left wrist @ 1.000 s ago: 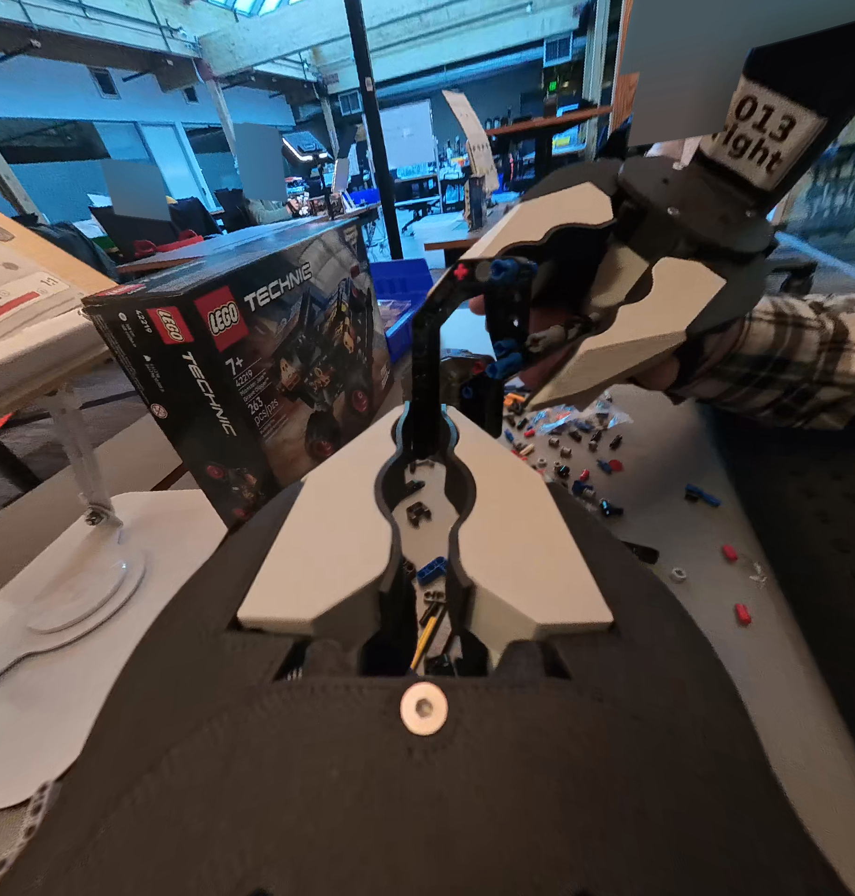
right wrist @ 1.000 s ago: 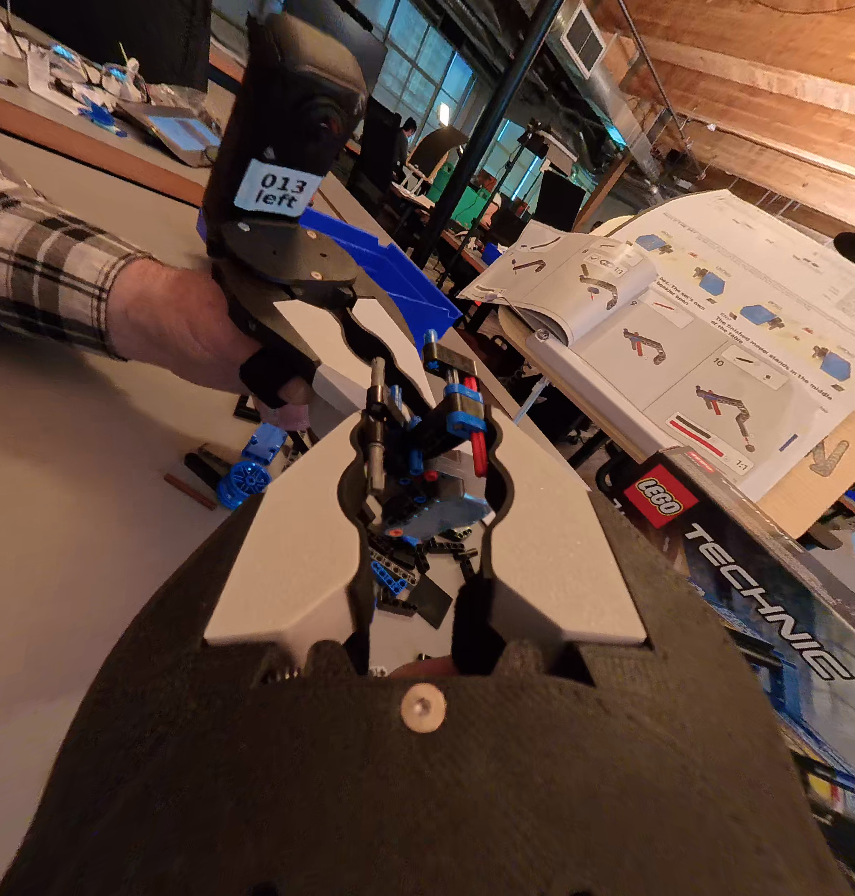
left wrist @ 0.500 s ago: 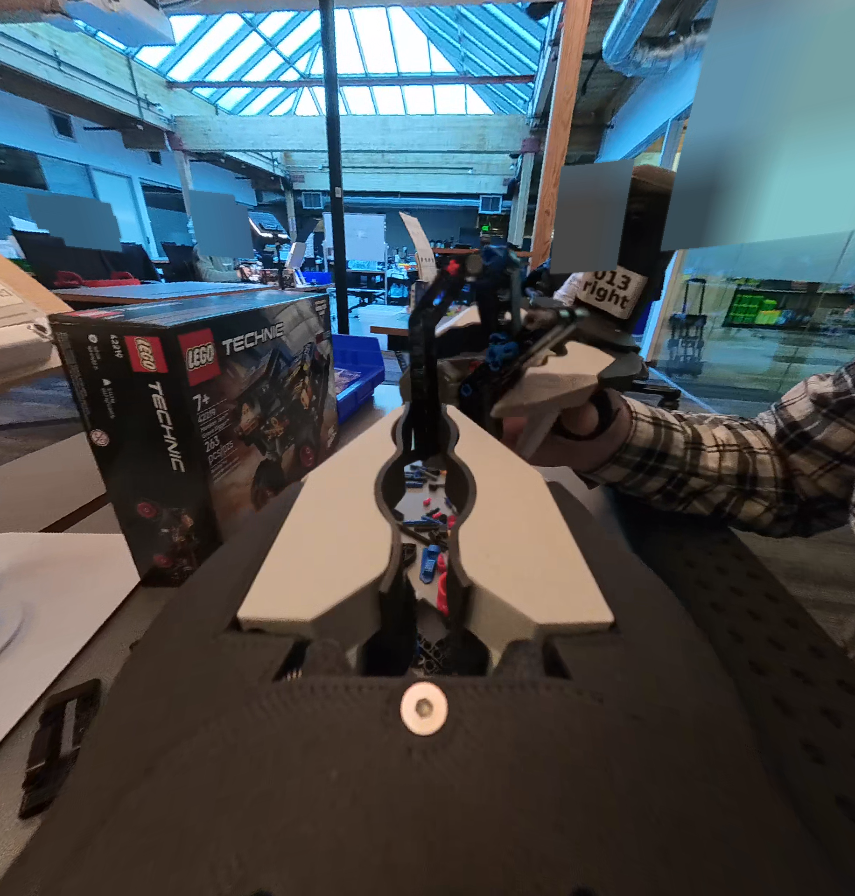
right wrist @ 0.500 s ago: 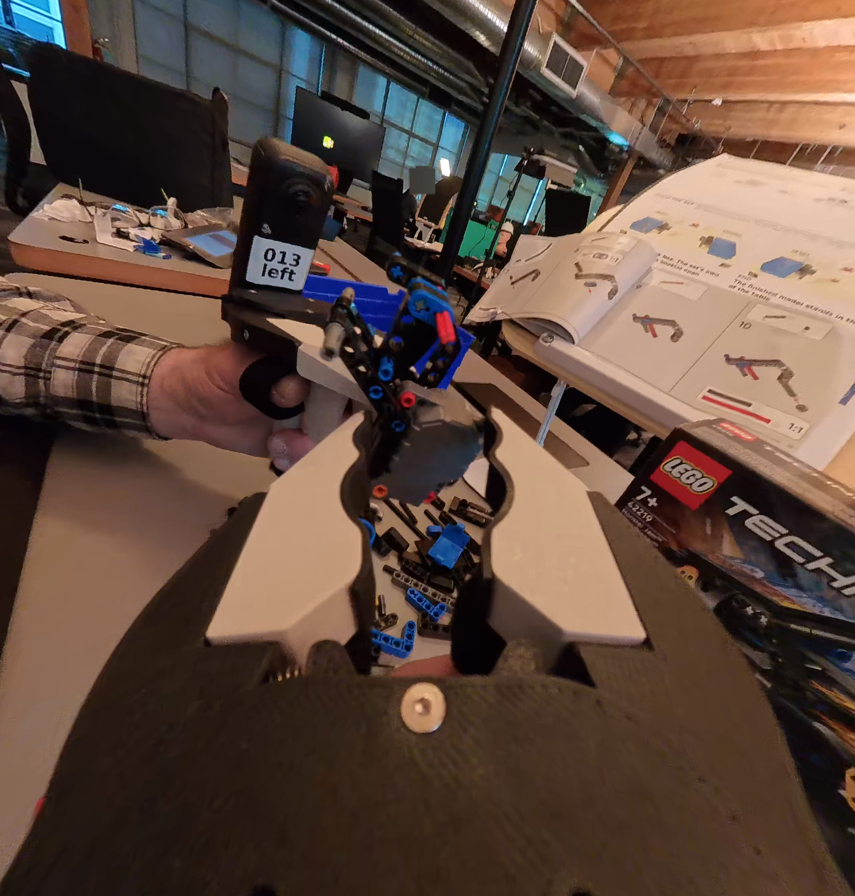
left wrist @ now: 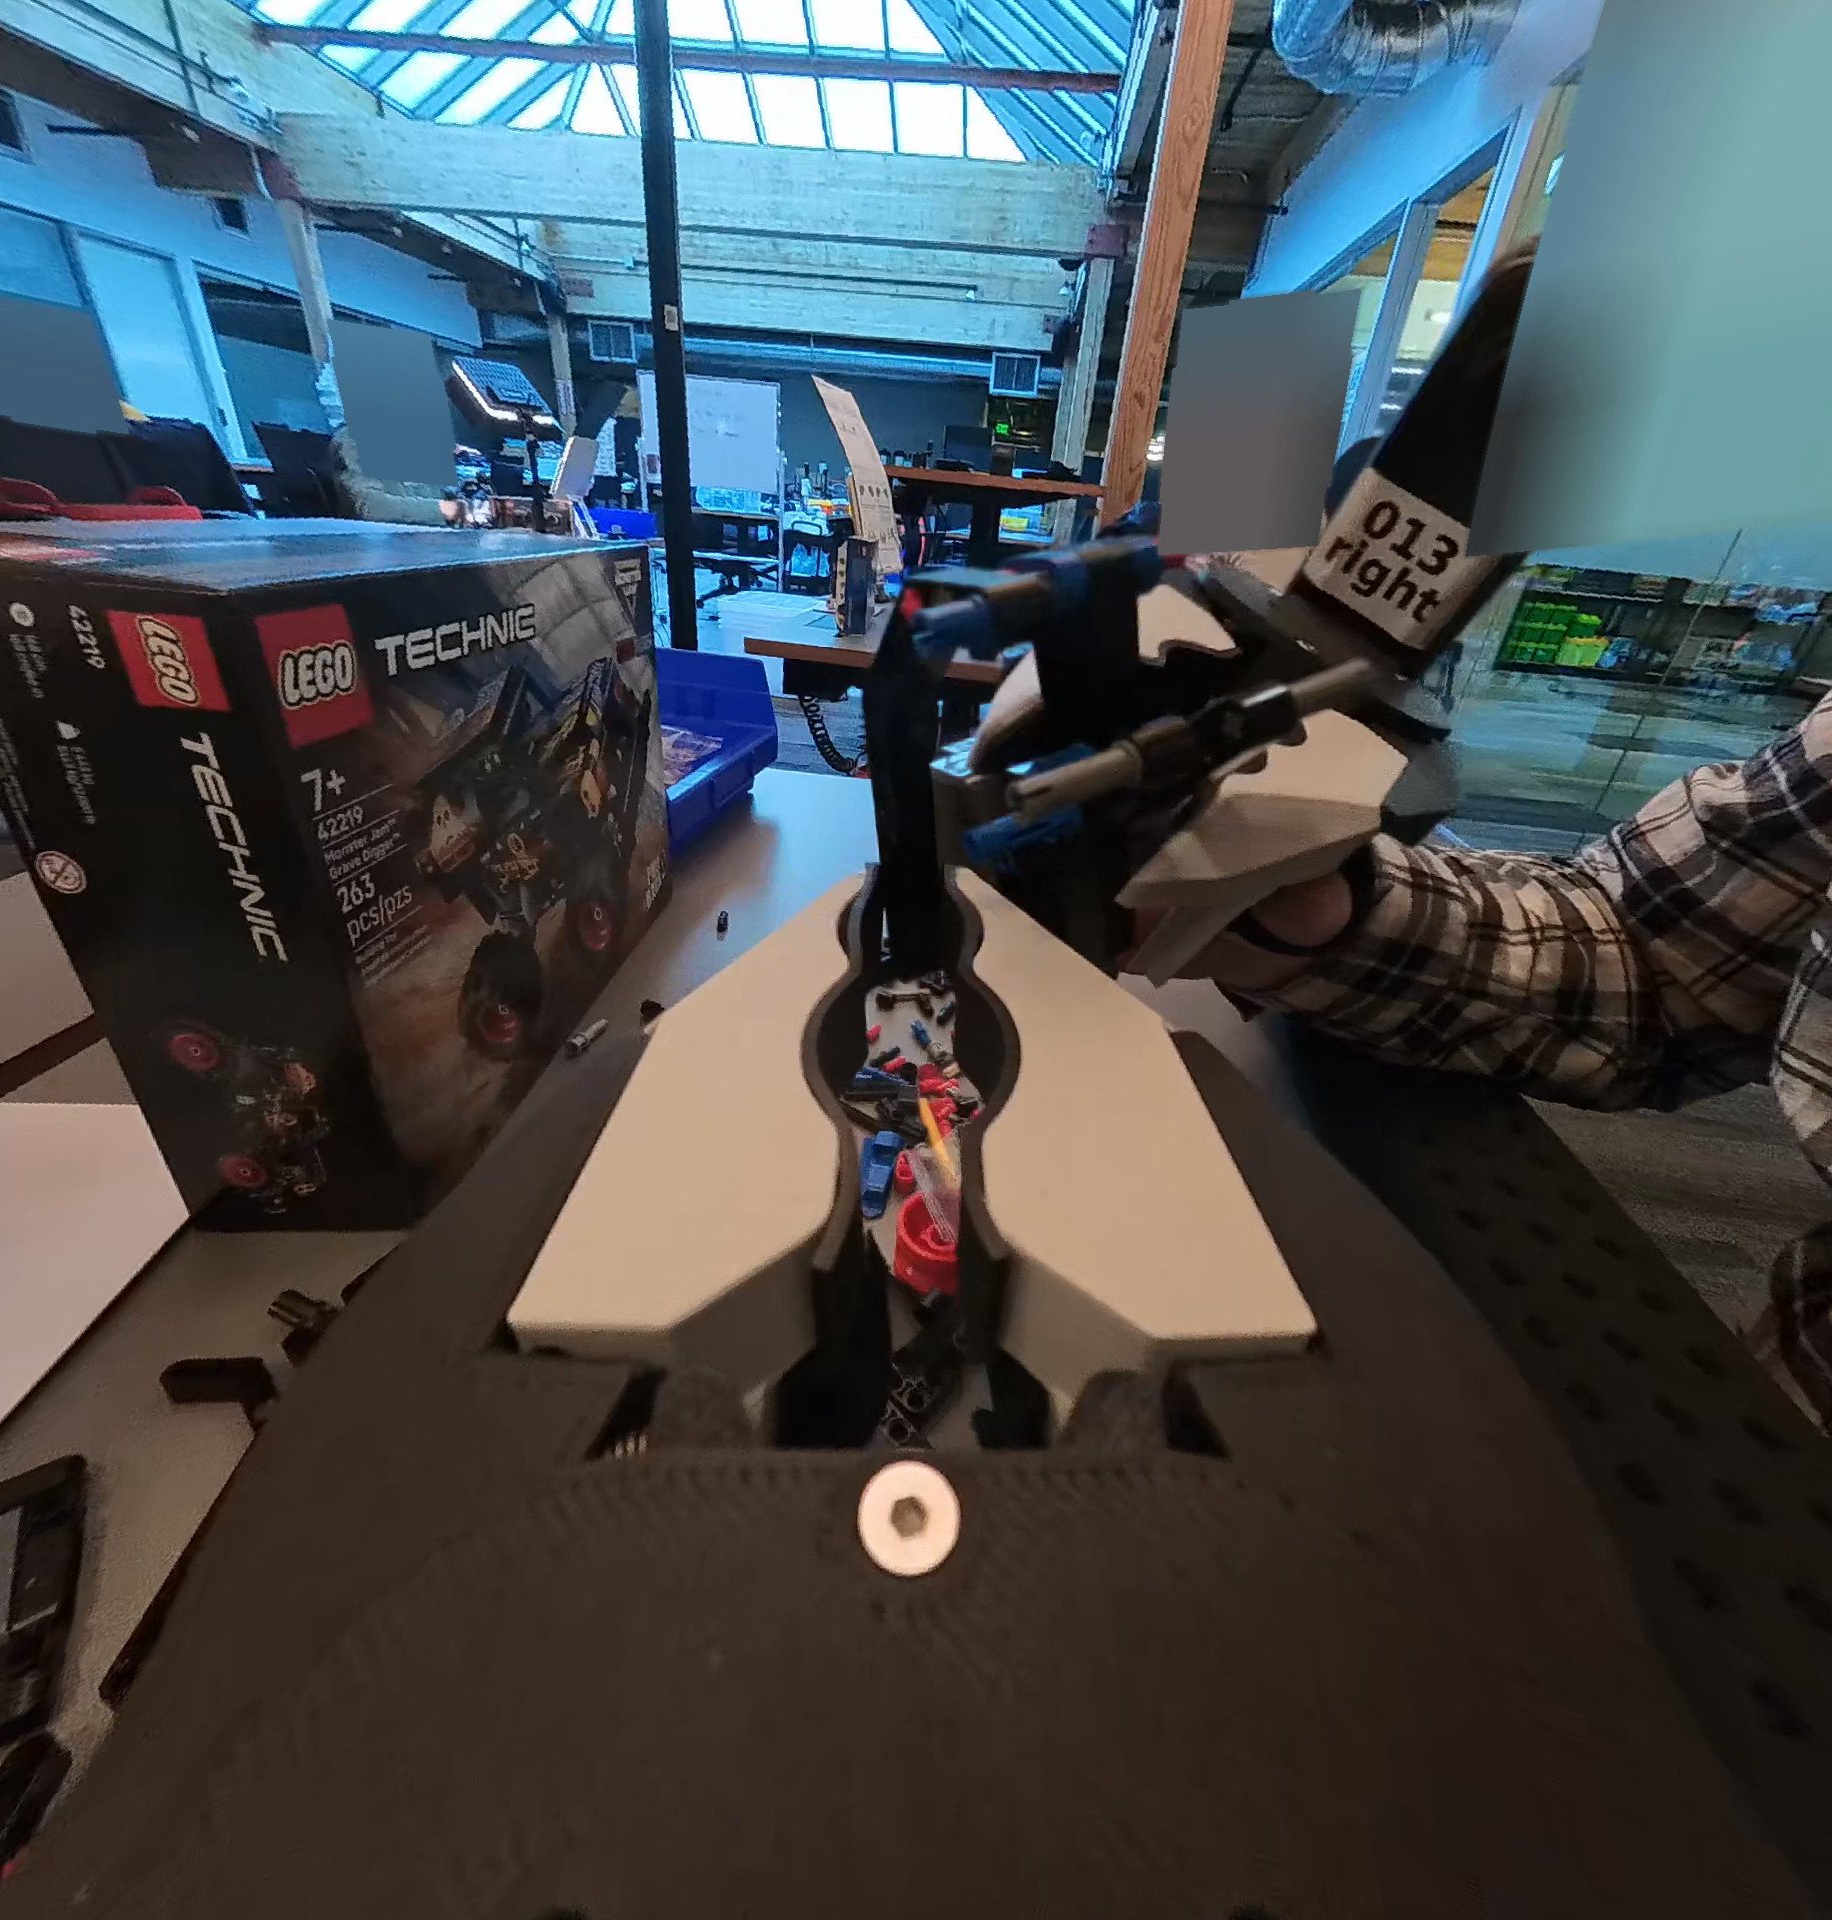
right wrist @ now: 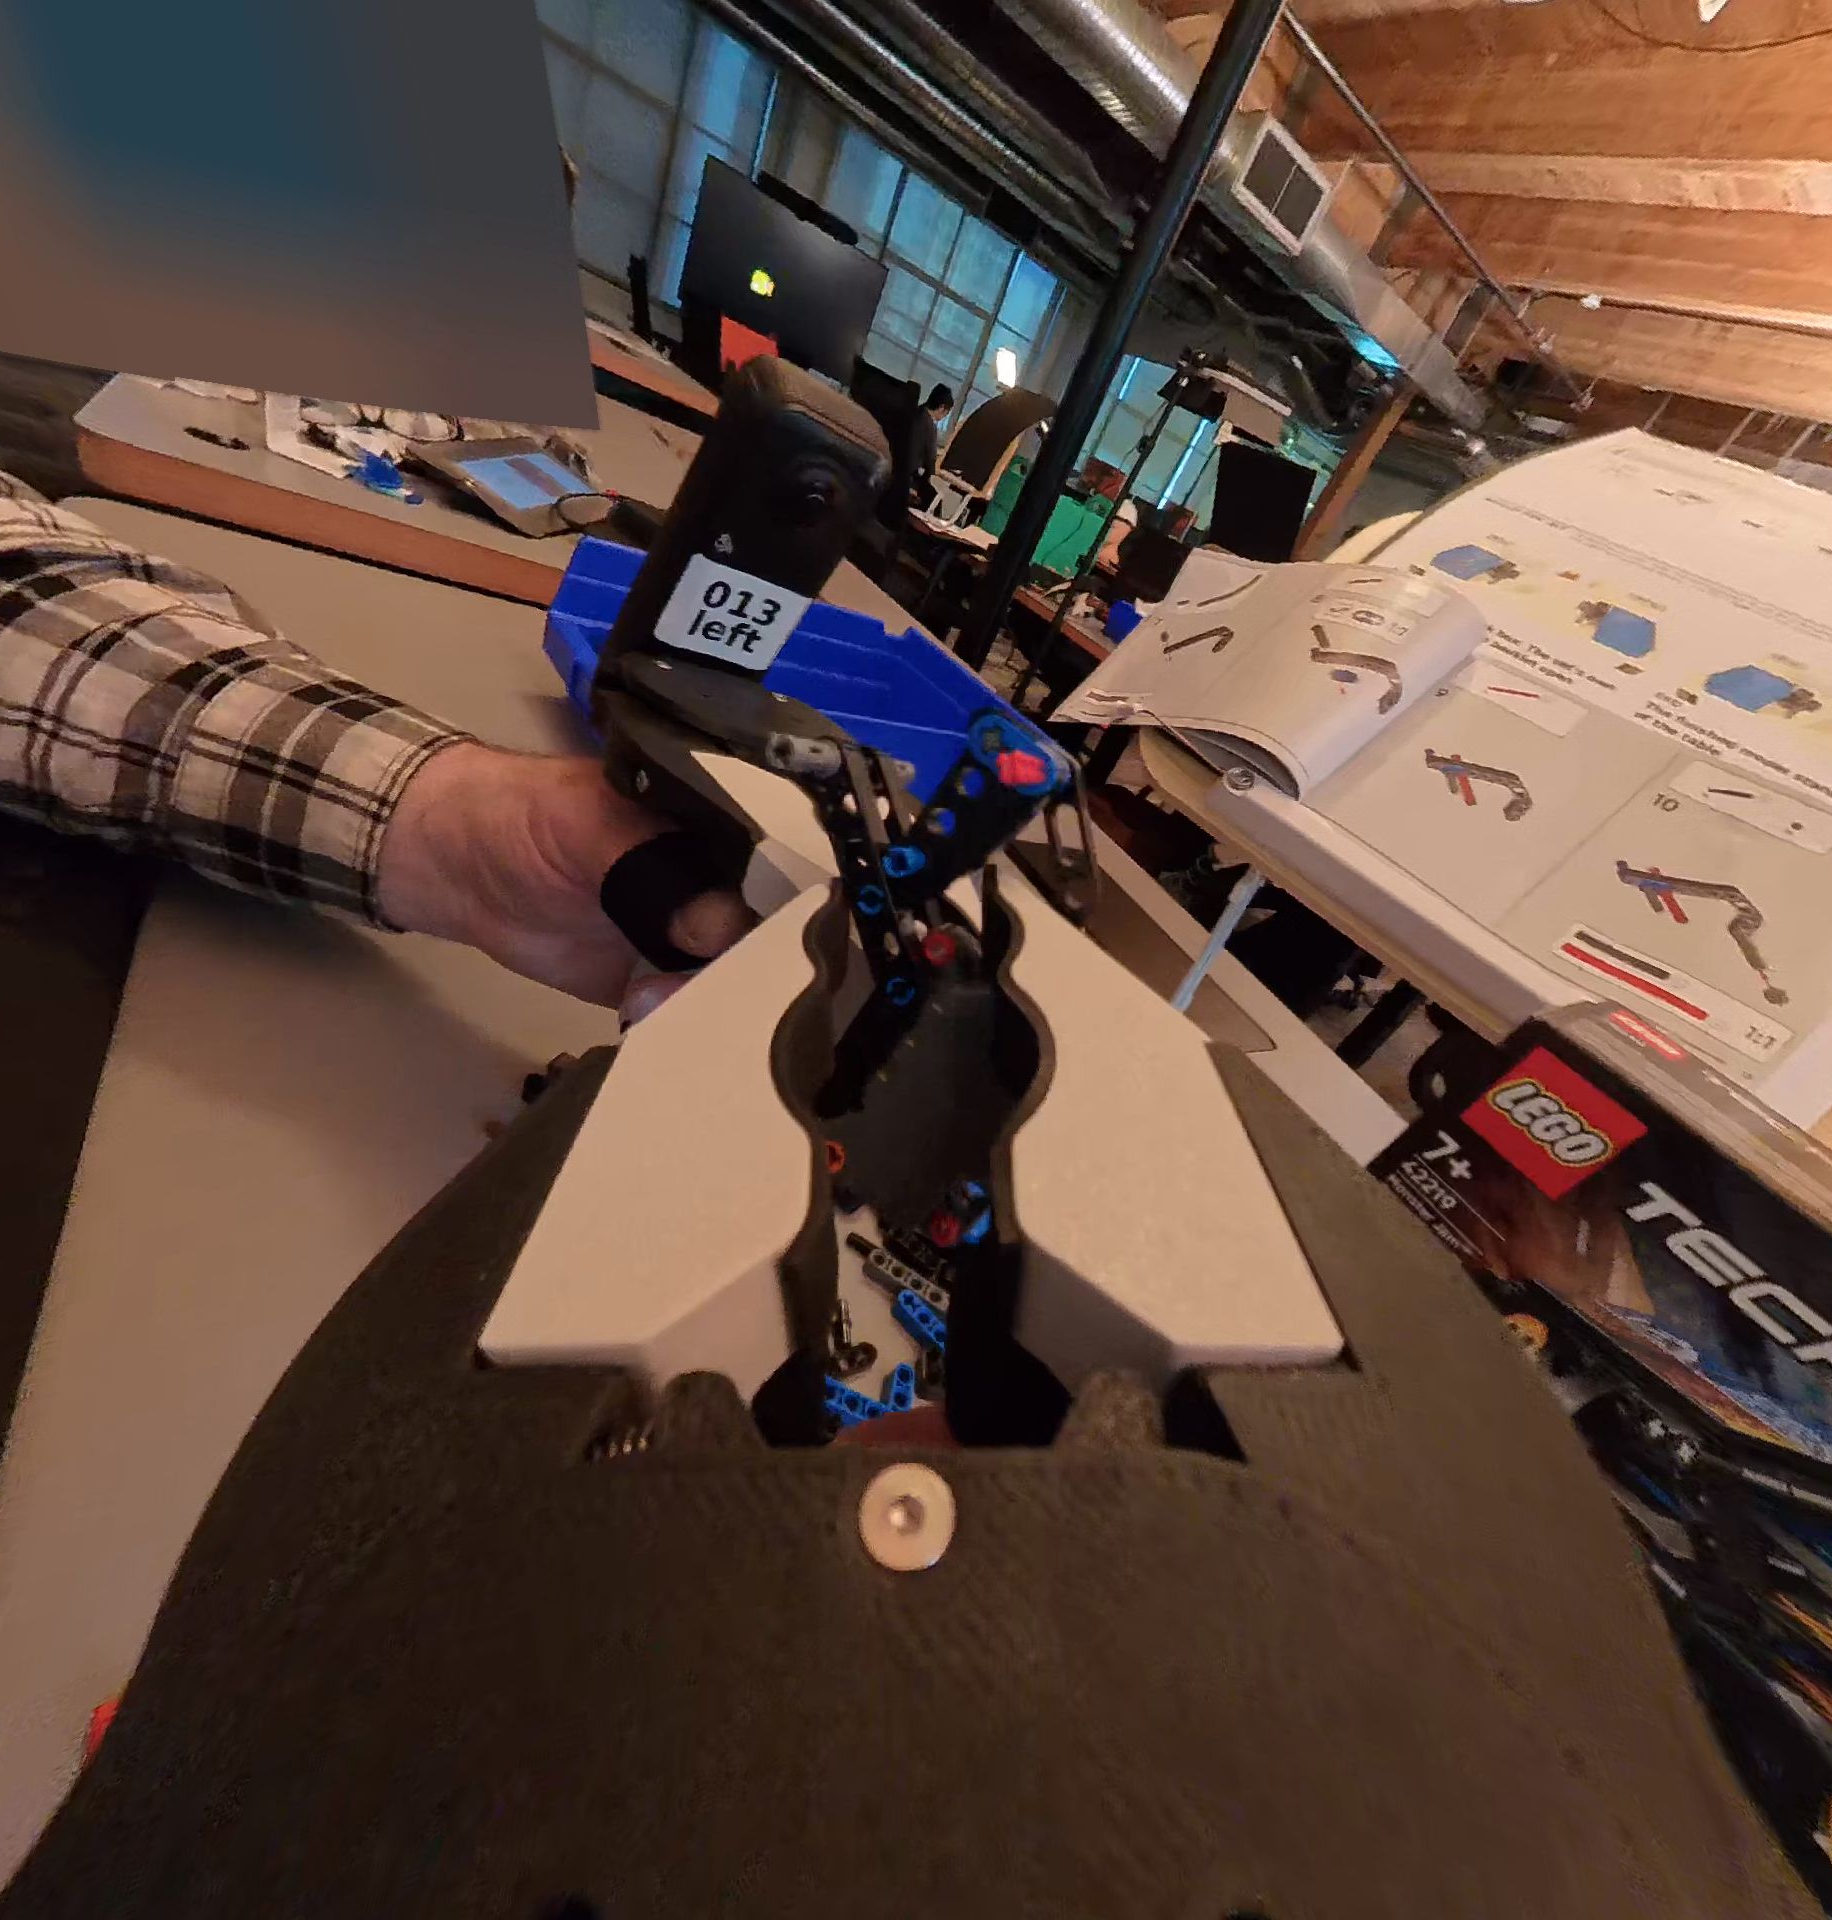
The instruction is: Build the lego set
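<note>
Both grippers hold one Technic assembly aloft

Left gripper (left wrist: pixel 907 914) clamps its black beam (left wrist: pixel 901 790); right gripper (right wrist: pixel 907 935), at two o'clock, grips the grey block (right wrist: pixel 927 1070), likely steadying the assembly above loose parts (left wrist: pixel 917 1091).

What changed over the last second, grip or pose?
Pose only. Both grippers raised the lego assembly off the table: a second ago loose parts lay right behind it, now they sit far below. The left gripper and right gripper tilted up towards level. Grip unchanged: both jaws remain closed on the assembly. The set box stayed put.
</note>
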Available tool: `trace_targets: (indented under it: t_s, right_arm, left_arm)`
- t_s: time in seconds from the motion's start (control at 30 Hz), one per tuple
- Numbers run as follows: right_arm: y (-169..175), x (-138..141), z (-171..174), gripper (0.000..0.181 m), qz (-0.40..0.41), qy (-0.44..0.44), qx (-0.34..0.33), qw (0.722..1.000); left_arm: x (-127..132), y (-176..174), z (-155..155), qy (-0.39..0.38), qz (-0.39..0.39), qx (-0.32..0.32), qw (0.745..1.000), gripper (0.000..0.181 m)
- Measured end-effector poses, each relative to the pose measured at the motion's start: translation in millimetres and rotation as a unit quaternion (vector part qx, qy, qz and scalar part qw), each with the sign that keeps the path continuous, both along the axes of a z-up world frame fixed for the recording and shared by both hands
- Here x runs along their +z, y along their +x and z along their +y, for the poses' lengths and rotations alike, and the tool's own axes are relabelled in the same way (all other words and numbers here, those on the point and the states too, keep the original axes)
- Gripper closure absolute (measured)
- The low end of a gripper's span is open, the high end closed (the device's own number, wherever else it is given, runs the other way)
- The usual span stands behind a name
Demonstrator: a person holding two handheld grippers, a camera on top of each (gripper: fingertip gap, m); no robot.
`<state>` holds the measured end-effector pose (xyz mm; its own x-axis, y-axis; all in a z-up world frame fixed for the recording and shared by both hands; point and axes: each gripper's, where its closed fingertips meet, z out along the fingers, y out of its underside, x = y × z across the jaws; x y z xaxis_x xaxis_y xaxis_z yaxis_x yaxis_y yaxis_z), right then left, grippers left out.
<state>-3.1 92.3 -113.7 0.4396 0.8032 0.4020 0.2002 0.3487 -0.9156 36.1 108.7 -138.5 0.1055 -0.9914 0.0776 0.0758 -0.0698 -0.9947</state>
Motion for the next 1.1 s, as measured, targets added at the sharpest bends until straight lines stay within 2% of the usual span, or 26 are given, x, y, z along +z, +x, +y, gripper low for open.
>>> trace_targets:
  t_s: [0.23,0.43,0.53,0.7,0.83,0.9,0.97,1.1]
  right_arm:
    - [-5,1,-4,0.150,-0.004,0.009,0.002,1.000]
    - [13,23,-19,0.132,0.057,0.001,0.068,0.996]
    - [30,33,-4,0.132,0.122,-0.074,0.075,0.987]
    - [7,10,-8,0.128,0.117,-0.190,0.135,0.965]
    - [-1,7,-16,0.132,0.129,-0.229,0.171,0.950]
    - [0,7,-16,0.134,0.128,-0.222,0.169,0.952]
    - [0,5,-14,0.140,0.109,-0.189,0.144,0.965]
    - [3,0,-8,0.140,0.044,-0.082,0.072,0.993]
  left_arm:
    - [6,-3,2,-0.004,-0.017,0.006,1.000,0.174]
    - [25,-14,1,-0.017,-0.068,-0.008,0.998,0.174]
    - [37,-21,-3,-0.021,-0.098,-0.026,0.995,0.174]
    - [37,-15,-17,-0.016,-0.100,-0.055,0.993,0.173]
    - [39,-14,-24,-0.007,-0.102,-0.071,0.992,0.174]
    - [39,-14,-22,-0.010,-0.103,-0.068,0.992,0.174]
    - [37,-15,-19,-0.011,-0.098,-0.063,0.993,0.173]
    - [34,-15,-13,-0.012,-0.081,-0.051,0.995,0.171]
